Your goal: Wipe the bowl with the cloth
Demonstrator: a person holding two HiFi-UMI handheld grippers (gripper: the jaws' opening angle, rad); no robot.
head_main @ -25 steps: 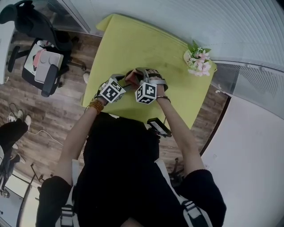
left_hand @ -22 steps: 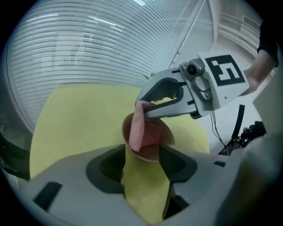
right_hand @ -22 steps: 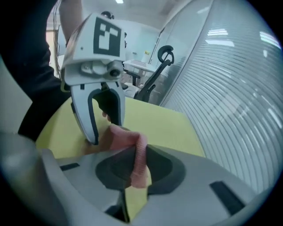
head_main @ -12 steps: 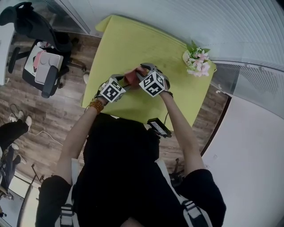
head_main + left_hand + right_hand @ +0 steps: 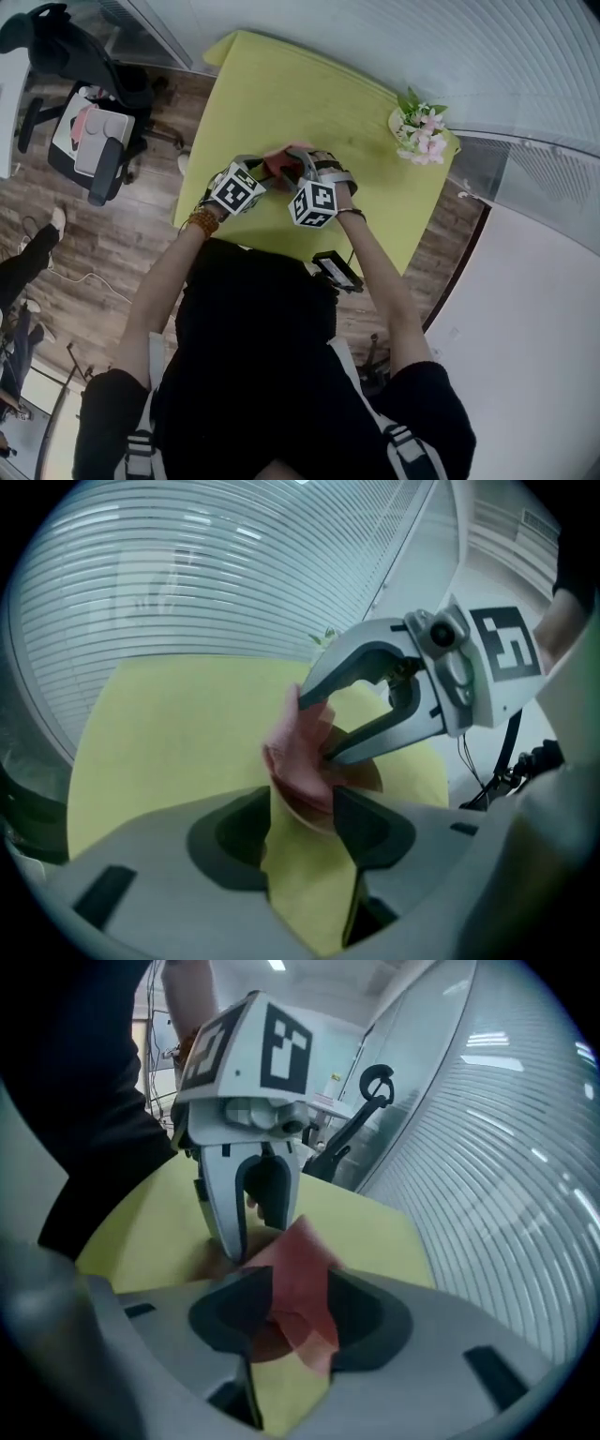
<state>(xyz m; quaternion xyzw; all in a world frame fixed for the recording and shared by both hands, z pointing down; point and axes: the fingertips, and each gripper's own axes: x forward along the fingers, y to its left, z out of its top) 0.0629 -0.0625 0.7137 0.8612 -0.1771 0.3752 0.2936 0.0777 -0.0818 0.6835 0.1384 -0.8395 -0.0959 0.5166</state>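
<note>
While the right gripper [image 5: 286,1302] spreads its jaws, the pink cloth [image 5: 302,1265] lies loose between them.
Pinched a second ago, it now drapes the bowl [image 5: 361,776], clamped by the closing left gripper [image 5: 302,810] over the yellow table [image 5: 281,103]: likely a regrip mid-wipe.

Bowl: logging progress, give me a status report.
Left claw closing on bowl rim. Right claw opening, cloth between jaws. Nothing in the way.

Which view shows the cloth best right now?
Right gripper view: the pink cloth fills the middle, between the opening jaws. Left gripper view shows it bunched, partly blocked; head view only a small patch.
</note>
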